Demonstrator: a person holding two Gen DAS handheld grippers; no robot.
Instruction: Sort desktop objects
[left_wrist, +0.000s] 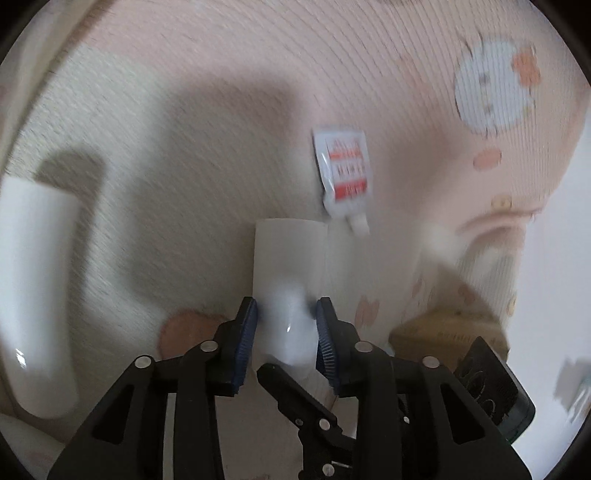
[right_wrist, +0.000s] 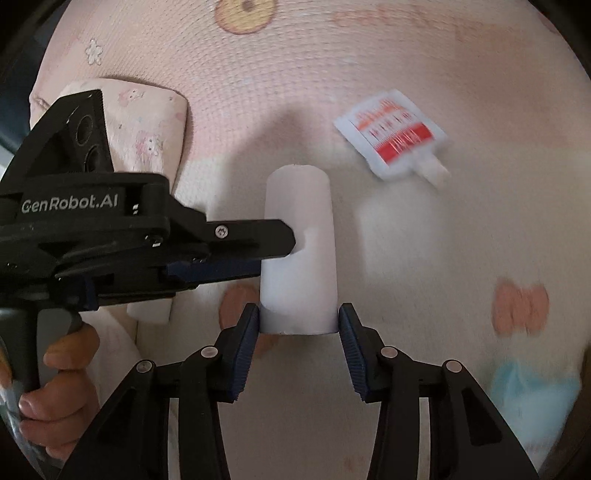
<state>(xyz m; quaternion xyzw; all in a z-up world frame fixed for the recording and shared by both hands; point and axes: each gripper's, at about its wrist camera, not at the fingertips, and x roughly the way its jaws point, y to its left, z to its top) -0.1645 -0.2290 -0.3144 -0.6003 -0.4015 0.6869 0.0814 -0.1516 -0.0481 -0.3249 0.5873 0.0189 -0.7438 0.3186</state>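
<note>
1. A white tube (right_wrist: 297, 251) (plain, open at its ends as far as can be seen) is held over a pink and cream patterned cloth (right_wrist: 295, 74) that covers the whole surface.
2. The left gripper (right_wrist: 284, 254) is seen in the right wrist view coming in from the left edge; its jaws are clamped on the side of the tube about halfway along, and the wall is dented where the upper finger presses.
3. In the left wrist view the same grip is shown from behind: the blue pads (left_wrist: 247, 332) of the left gripper (left_wrist: 286, 328) are pressed against both sides of the white tube (left_wrist: 291, 266).
4. The right gripper (right_wrist: 299, 328) is closed on the near end of the tube, with a blue pad (right_wrist: 245, 343) against each side.
5. A hand (right_wrist: 55, 384) is wrapped round the handle of the left gripper at the lower left edge of the right wrist view.
6. A white sachet (right_wrist: 391, 134) with red print and a small spout lies flat on the cloth beyond the tube, towards the far right, apart from it (the print is too blurred to read).
7. In the left wrist view the sachet (left_wrist: 341, 170) lies just past the far end of the tube.
8. A second white curved object (left_wrist: 37, 295) stands at the left edge of the left wrist view; what it is cannot be told.
</note>
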